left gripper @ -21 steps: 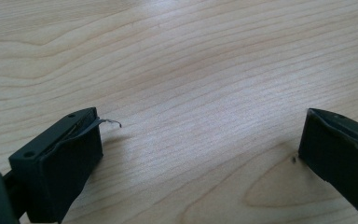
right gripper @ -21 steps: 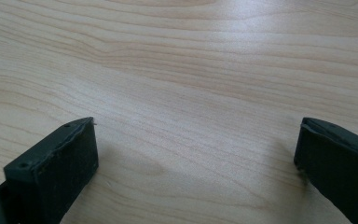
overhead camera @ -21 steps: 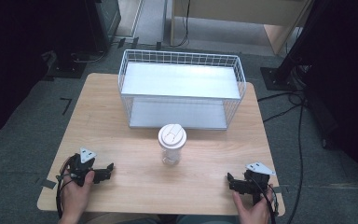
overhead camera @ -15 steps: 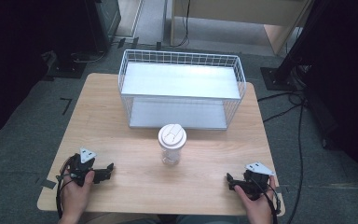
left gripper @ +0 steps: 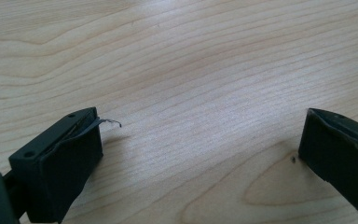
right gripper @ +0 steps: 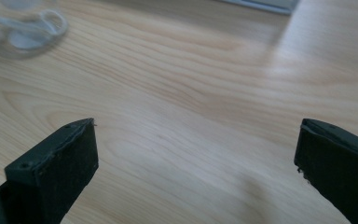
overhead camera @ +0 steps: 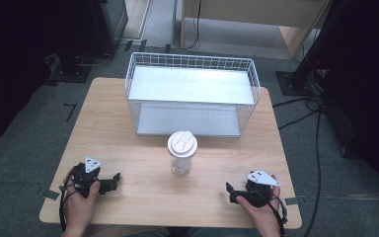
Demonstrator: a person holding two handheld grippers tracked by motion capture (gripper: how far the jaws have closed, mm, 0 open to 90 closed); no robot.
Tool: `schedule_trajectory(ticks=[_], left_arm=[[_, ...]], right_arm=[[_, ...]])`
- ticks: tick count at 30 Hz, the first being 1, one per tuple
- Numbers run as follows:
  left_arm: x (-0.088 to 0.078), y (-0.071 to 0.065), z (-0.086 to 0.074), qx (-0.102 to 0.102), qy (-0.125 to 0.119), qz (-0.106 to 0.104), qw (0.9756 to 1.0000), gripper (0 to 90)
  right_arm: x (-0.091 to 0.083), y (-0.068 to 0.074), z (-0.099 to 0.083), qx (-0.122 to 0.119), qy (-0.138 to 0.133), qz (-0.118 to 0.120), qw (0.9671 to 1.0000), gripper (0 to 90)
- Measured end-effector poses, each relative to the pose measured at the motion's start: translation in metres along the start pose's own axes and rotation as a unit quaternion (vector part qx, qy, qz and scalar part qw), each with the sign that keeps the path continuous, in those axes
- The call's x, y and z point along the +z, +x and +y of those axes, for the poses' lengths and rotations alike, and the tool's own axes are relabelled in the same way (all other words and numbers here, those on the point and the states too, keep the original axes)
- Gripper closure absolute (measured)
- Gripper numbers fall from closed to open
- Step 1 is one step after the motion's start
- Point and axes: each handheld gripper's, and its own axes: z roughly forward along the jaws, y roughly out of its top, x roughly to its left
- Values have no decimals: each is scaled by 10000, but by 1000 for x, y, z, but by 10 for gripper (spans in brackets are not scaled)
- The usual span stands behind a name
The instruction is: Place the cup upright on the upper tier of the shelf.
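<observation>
— Where does the cup stand relative to the two hands?

— The lidded clear cup point(overhead camera: 181, 153) stands upright near the middle of the wooden table point(overhead camera: 128, 138), just in front of the white wire rack point(overhead camera: 192, 94) and apart from it. The left gripper point(overhead camera: 113, 178) rests at the near left, the right gripper point(overhead camera: 232, 190) at the near right. The cup lies between them and farther from the person than either.

— Which hand is nearer?

— The right gripper looks slightly closer, though the margin is small. Its tips point inward and away, roughly toward the cup. In the right gripper view the cup's base point(right gripper: 28, 28) sits blurred at the upper left, off the line between the jaws.

— State of the jaws?

— Both sets stand wide apart with nothing between them but bare tabletop. The left gripper point(left gripper: 200, 140) looks at plain wood grain; the right gripper point(right gripper: 196, 149) likewise, empty.

— And the cup's axis?

— Vertical, lid uppermost. In my judgement a grasp would come from the side, with the right gripper turning left to bring the cup between its jaws.
</observation>
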Motion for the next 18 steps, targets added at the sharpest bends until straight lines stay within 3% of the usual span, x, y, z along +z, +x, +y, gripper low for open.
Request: schedule_trajectory(ticks=[5,8,18], left_arm=[[0,0,0,0,1,-2,10000,0],[0,0,0,-1,1,1,10000,0],[-2,-1,-2,0,-8,-12,10000,0]], right_arm=[[5,14,11,11,-124,237,9996,0],[11,26,18,-108,-162,357,9992,0],[22,45,26,-207,-203,541,9981,0]])
